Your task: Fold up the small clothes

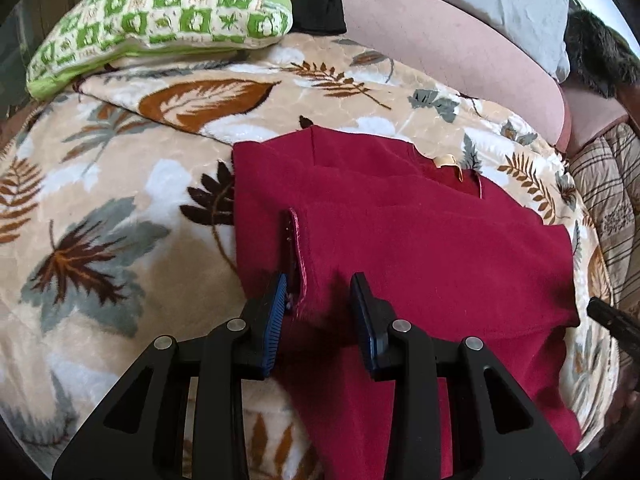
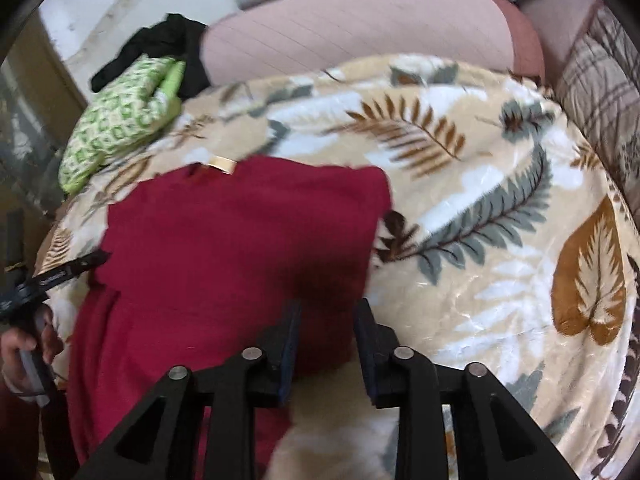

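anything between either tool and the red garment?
Nothing visible. The left tool hangs open directly over the red garment, at a hemmed edge. The right tool is open over its lower right part. Only the leaf-print blanket lies around it.

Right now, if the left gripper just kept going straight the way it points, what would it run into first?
Most likely the red garment. The left gripper has its jaws open right over the cloth, beside a folded hem edge. Farther along lies the leaf-print blanket, though depth is hard to judge.

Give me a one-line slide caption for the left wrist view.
Left gripper, jaws open, poised over a partly folded red garment on a leaf-print blanket.
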A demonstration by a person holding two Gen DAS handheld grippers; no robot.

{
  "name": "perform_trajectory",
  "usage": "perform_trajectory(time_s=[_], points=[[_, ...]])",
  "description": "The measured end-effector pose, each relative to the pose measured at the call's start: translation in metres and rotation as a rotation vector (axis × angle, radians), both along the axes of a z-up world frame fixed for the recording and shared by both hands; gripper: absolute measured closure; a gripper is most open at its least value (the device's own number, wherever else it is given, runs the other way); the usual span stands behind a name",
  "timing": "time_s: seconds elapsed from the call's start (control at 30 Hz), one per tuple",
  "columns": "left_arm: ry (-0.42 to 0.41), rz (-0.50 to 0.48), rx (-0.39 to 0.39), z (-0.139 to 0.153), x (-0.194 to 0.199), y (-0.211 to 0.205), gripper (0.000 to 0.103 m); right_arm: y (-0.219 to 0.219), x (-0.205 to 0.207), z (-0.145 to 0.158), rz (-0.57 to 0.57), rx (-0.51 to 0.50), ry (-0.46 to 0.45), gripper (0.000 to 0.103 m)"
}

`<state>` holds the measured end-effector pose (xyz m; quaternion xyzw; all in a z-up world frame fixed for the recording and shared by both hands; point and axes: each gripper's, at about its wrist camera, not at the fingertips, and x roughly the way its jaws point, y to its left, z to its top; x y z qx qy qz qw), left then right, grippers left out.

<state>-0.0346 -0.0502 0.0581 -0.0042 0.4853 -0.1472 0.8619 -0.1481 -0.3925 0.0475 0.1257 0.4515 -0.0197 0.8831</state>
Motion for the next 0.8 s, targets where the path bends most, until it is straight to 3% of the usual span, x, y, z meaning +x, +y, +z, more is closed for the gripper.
perform_trajectory(time_s=[0.23,0.37,0.6,0.8], points=[[-0.072,-0.006,0.064,0.014,-0.016,-0.003,0.071,0.029,0.016,0.004,0.012,0.025,-0.034,0.063],[-0.052,-0.008,0.058,0.010,-0.016,-0.001,0.071,0.045,0.027,0.003,0.023,0.031,-0.036,0.063],[-0.047,0.013,0.066,0.008,-0.020,0.003,0.071,0.065,0.044,-0.004,0.046,-0.050,-0.005,0.063],[-0.053,0.015,0.071,0.014,-0.030,0.007,0.071,0.063,0.035,-0.005,0.035,-0.041,0.008,0.063]])
